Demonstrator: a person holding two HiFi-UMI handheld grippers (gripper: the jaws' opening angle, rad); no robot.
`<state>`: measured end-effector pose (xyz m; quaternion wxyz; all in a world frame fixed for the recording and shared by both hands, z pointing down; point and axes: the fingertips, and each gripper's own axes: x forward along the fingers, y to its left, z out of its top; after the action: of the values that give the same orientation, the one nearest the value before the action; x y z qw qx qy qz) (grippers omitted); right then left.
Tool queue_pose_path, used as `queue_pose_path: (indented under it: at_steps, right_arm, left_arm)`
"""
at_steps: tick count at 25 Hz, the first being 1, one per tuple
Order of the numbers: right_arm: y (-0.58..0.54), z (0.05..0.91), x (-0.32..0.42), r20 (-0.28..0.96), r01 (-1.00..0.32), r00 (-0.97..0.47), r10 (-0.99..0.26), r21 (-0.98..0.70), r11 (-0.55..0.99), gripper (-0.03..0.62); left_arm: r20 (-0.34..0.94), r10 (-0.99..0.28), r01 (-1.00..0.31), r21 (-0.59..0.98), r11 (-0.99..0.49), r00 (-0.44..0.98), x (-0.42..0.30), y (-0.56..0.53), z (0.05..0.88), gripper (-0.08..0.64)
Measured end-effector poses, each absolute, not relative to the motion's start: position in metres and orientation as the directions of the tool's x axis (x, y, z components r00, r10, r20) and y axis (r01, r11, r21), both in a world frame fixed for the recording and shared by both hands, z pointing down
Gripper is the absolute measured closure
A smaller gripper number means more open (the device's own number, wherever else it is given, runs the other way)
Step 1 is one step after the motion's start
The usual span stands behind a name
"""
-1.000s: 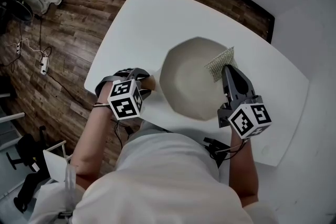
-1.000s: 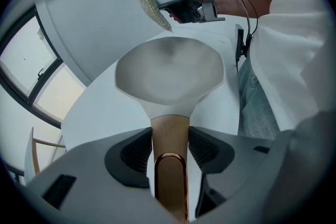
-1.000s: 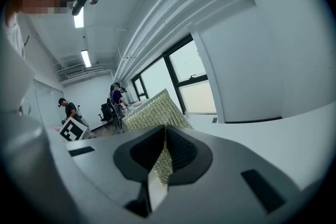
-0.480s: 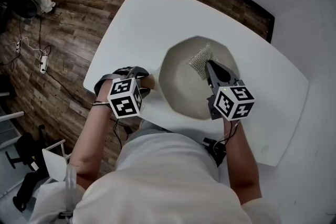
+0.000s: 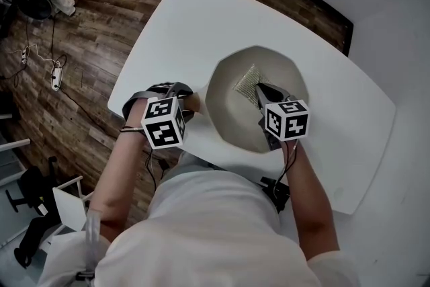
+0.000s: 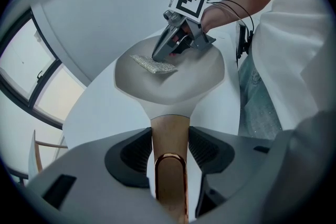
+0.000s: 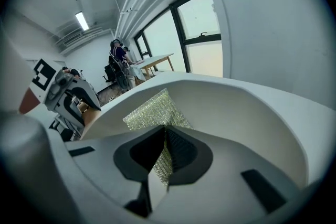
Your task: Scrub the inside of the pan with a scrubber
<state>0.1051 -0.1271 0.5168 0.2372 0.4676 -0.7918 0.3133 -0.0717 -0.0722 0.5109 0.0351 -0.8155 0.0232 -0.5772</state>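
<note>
A cream pan (image 5: 228, 114) sits on the white table, its wooden handle (image 6: 169, 136) pointing toward me. My left gripper (image 5: 190, 104) is shut on that handle, with a pad pressing each side of it. Inside the pan lies a silvery mesh scrubber (image 5: 245, 82), and my right gripper (image 5: 257, 91) is shut on its near edge. In the left gripper view the scrubber (image 6: 153, 65) lies flat on the pan's floor under the right gripper (image 6: 160, 55). The right gripper view shows the mesh (image 7: 152, 112) pinched between the jaws, with the pan's wall (image 7: 247, 113) curving beyond it.
The white table (image 5: 168, 30) has its edge at the left over a wooden floor (image 5: 67, 44), where cables lie. A pale wall (image 5: 396, 23) stands at the right. My torso fills the bottom of the head view.
My right gripper has moved down and to the left with the scrubber, from the pan's far right rim to its inside. The left gripper and the pan have stayed put.
</note>
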Motion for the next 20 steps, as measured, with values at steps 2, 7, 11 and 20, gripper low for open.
queue_pose_path:
  at_steps: [2,7,11,20]
  right_arm:
    - [-0.125,0.524,0.102,0.695,-0.888,-0.445,-0.566,-0.256,0.383,0.565]
    - [-0.115,0.547,0.089,0.770,-0.874,-0.434,-0.468,-0.234,0.426,0.565]
    - [-0.110,0.560,0.080,0.823,-0.852,-0.411,-0.392,-0.194,0.487,0.565]
    - [-0.114,0.567,0.060,0.883,-0.770,-0.329,-0.335,-0.045,0.636,0.565]
  left_arm:
    - [0.941,-0.078,0.005,-0.084,-0.996,0.328,-0.071,-0.072,0.510,0.341]
    - [0.943,-0.078,0.007,-0.085,-0.996,0.323,-0.073,-0.072,0.511,0.341]
    - [0.944,-0.078,0.005,-0.084,-0.996,0.322,-0.072,-0.072,0.512,0.341]
    - [0.947,-0.076,0.011,-0.084,-0.996,0.311,-0.073,-0.075,0.511,0.341]
